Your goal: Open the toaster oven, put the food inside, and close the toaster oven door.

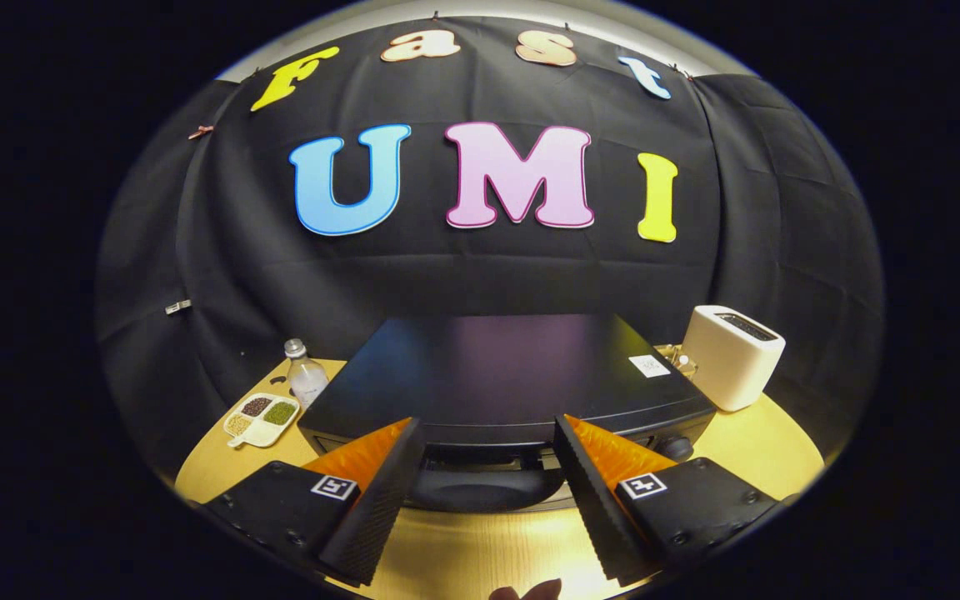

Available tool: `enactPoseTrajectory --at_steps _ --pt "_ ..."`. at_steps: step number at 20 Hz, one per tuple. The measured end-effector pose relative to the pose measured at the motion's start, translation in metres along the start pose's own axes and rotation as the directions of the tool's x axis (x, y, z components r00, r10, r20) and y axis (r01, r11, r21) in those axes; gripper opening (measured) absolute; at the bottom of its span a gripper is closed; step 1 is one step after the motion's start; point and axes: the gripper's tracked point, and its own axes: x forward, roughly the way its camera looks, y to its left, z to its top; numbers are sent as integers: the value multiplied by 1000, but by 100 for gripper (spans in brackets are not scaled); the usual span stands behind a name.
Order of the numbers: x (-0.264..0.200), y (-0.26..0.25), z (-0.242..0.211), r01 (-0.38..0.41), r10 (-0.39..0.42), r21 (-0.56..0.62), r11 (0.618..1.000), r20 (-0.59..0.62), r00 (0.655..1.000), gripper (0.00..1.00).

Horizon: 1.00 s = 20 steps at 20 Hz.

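Claw spread wide, holding nothing, fingers flanking door handle of black toaster oven just ahead on worktop. Door shut. White toaster at oven's right.

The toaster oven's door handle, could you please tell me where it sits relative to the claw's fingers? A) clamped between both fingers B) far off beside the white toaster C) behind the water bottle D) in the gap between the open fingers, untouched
D: the dark handle of the toaster oven lies between the spread fingers of the claw, neither finger pressing it.
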Motion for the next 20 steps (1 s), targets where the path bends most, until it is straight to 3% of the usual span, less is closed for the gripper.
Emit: enactPoseTrajectory --at_steps 8,20 --pt "0 8 -12 1 0 -38 999 8 1000 99" --pt "-47 5 -52 -6 6 -2 1000 -53 999 99"
